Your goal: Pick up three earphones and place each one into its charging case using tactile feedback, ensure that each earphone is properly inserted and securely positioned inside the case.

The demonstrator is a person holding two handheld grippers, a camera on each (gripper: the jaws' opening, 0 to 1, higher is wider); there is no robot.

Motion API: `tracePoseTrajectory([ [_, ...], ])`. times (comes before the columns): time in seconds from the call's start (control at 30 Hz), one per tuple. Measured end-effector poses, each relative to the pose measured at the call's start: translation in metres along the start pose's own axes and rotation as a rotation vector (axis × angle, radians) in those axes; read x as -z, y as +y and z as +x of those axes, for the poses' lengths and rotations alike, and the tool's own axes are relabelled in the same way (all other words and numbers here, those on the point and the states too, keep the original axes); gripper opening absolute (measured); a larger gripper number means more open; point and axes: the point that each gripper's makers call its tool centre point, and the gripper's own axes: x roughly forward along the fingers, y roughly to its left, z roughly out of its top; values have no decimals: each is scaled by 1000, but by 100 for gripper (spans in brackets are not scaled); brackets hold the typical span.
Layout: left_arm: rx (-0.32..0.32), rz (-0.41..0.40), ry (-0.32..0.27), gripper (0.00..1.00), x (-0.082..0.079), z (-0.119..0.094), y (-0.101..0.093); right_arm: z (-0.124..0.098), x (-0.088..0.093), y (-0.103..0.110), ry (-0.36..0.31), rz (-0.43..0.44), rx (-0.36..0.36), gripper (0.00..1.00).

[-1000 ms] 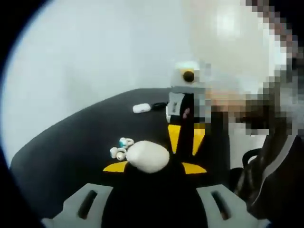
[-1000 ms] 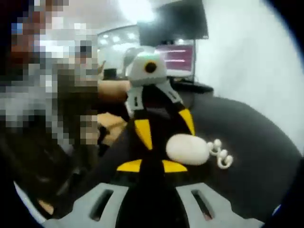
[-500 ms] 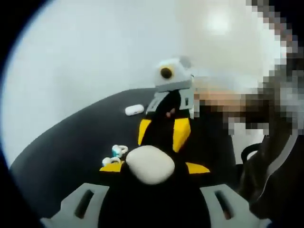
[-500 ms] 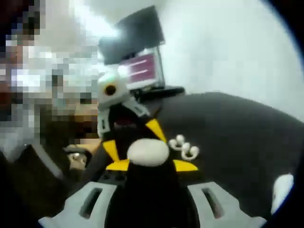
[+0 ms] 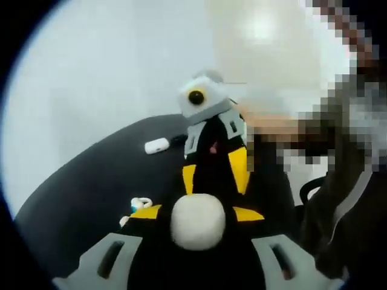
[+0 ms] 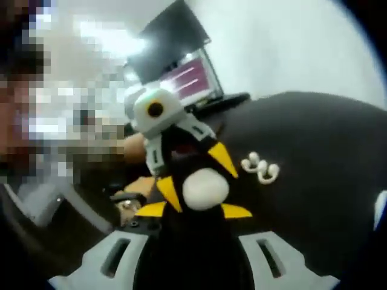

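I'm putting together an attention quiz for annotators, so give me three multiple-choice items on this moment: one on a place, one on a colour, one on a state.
1. Where do the loose earphones lie?
A) on the black table, beside the white case
B) inside an opened case
C) on the floor

2. What colour are the tips of the fingers of the right gripper?
A) red
B) yellow
C) blue

3. The monitor is:
A) switched off
B) lying face down
C) lit

Answers: 1 A, they sit on the tabletop just apart from the case; 2 B, yellow tips flank the case; 3 C, its screen glows pinkish.
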Motion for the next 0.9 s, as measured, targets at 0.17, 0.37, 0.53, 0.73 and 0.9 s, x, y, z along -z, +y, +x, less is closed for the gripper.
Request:
tracePoseTrajectory([
  [0.17,-18,-22,19,42,12,-12,8,-4,-9,-6,-37,-12,28,34],
  [0.37,60,-144,34,34,16,-4,2,-6,-6,-21,-42,111,56,33],
  [0.53,90,-163,35,32,16,-1,3,-4,-6,-25,-44,114,62,29],
  [0.73,35,88,16,32,8,1,2,-4,-8,-21,-62,150,35,29],
  [0.9,-4,293,44,32,1,0,-4,10,-7,-9,-42,131,1,28],
])
